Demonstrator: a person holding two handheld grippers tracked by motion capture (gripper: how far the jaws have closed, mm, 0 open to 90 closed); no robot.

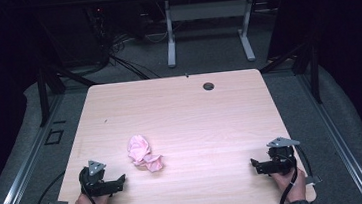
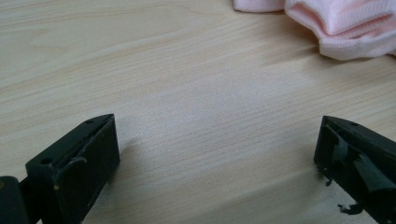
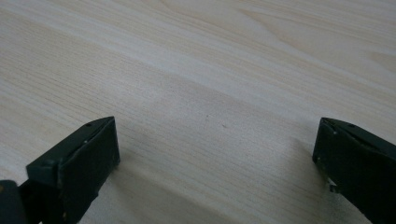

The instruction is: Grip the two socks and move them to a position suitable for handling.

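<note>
A crumpled pink cloth [image 1: 143, 154] lies on the light wooden table [image 1: 180, 117], a little left of the middle. My left gripper [image 1: 120, 180] rests near the table's front left corner, held by a hand, open, its jaws pointing right toward the cloth with a gap between. In the left gripper view the cloth [image 2: 327, 23] sits at the top right, beyond my wide-apart jaws, and only bare wood lies between them. My right gripper [image 1: 254, 165] rests near the front right corner, open and empty, jaws pointing left. Its own view shows bare wood [image 3: 215, 93] between the jaws.
A round cable hole [image 1: 208, 86] sits near the table's far edge. Beyond the table stands a white desk frame [image 1: 206, 24] on grey carpet, with black stands and cables at both sides. Cables trail from both grippers off the front edge.
</note>
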